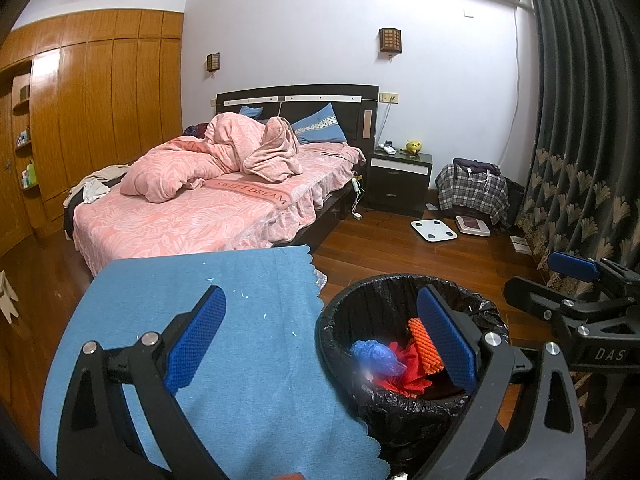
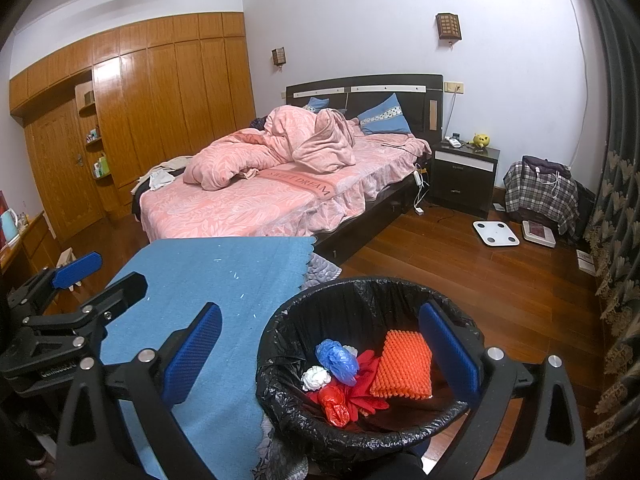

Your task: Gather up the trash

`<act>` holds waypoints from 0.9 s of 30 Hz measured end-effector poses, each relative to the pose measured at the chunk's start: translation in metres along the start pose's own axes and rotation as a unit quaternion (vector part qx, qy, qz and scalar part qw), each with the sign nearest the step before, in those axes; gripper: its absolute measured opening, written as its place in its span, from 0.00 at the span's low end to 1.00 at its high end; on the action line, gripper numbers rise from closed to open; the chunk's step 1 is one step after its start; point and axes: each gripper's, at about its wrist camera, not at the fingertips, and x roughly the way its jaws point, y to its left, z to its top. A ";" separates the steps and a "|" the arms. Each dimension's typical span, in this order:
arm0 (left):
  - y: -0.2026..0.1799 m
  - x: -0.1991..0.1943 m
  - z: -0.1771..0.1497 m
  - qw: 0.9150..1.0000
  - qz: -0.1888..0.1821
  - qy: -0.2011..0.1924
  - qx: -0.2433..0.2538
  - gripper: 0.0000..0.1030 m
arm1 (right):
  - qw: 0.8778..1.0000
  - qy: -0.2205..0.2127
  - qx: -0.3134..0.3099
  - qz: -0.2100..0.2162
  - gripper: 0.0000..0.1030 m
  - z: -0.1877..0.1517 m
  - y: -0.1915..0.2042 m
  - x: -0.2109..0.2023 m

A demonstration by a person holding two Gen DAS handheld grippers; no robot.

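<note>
Bin (image 2: pixel 360 436) base hidden behind both empty, wide-spread tongs (image 2: pixel 320 356).

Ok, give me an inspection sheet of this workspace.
Surface: blue cloth bare, beside bin.
Job's things: black-lined trash bin holds orange foam sheet, blue bag, red bags, white wads.
Clutter: white scale on floor; plaid-covered pile.
Grippers: left gripper open, empty; right gripper open, empty.
Cables: power strip and cords by bed.
Surroundings: unmade pink bed, wardrobe, curtain.
</note>
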 end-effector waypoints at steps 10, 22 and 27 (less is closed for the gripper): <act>0.000 0.000 0.000 1.000 -0.001 0.001 0.000 0.91 | 1.000 0.000 0.000 0.000 0.94 0.000 0.000 0.000; -0.002 0.001 -0.002 1.000 -0.002 0.002 -0.001 0.91 | 1.000 0.000 0.000 0.000 0.94 0.000 0.000 0.000; -0.003 0.001 -0.003 1.000 -0.002 0.002 -0.001 0.91 | 1.000 0.001 0.000 0.000 0.94 0.000 0.000 0.000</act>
